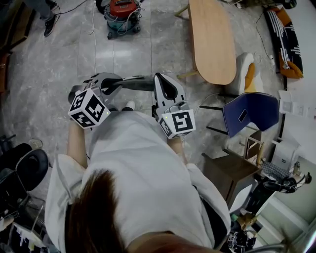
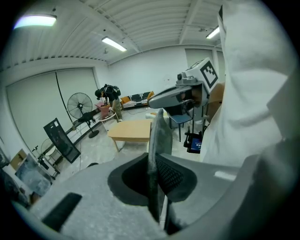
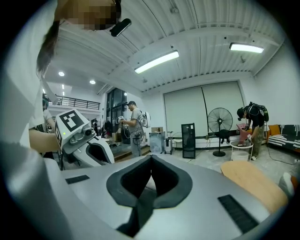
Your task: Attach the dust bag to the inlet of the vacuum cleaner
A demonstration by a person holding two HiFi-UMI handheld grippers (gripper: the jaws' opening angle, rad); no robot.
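My left gripper (image 1: 117, 83) (image 2: 157, 187) is shut on a thin grey felt-like sheet (image 2: 159, 136), seemingly the dust bag. I see the sheet edge-on: it stands up past the jaws, and in the head view it is a dark strip (image 1: 138, 84) reaching toward my right gripper (image 1: 164, 79). My right gripper (image 3: 151, 176) is shut with nothing between its jaws. It is level and close in front of the person's white shirt. The vacuum cleaner (image 1: 121, 15), with a red top on a teal base, stands on the floor well ahead of both grippers. Its inlet is not visible.
A long wooden table (image 1: 212, 39) is ahead on the right, with a blue chair (image 1: 252, 111) nearer. Cables trail on the marble floor around the vacuum. Dark equipment (image 1: 22, 173) is at my left, a small brown cabinet (image 1: 232, 173) at my right. People and a fan (image 3: 220, 124) stand far off.
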